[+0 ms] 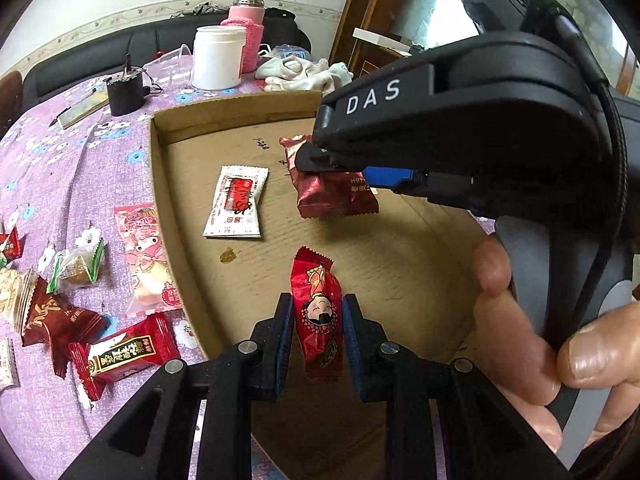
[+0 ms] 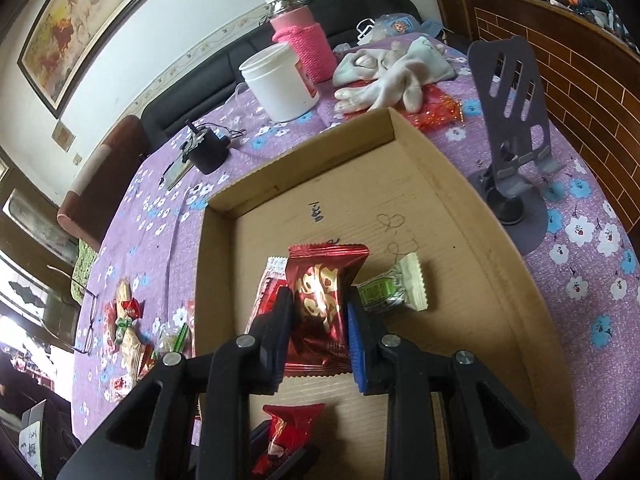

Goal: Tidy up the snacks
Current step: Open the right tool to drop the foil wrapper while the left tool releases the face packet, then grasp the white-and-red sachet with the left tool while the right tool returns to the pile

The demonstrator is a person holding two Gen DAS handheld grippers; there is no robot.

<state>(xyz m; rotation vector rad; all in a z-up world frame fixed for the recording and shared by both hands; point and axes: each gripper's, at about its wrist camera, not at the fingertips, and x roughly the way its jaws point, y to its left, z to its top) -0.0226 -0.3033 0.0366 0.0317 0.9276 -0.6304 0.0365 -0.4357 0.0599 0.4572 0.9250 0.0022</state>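
My left gripper [image 1: 317, 320] is shut on a bright red candy with a cartoon figure [image 1: 318, 312], held above the near part of the cardboard tray [image 1: 160, 160]. My right gripper [image 2: 318, 312] is shut on a dark red foil snack pack [image 2: 320, 304] over the tray [image 2: 448, 168]; it shows from the side in the left wrist view [image 1: 316, 160], with the pack [image 1: 336, 196] hanging under it. A white-and-red sachet [image 1: 236, 202] lies in the tray. A green-and-white candy [image 2: 390, 290] lies in the tray right of the foil pack. The left gripper's candy [image 2: 290, 428] shows below.
Several loose snacks [image 1: 120, 356] lie on the purple flowered cloth left of the tray, among them a pink packet [image 1: 146, 256]. Behind the tray stand a white jar [image 2: 280, 80], a pink-sleeved flask [image 2: 304, 40], a black charger [image 2: 206, 152] and crumpled gloves [image 2: 384, 72]. A phone stand [image 2: 516, 128] is at the right.
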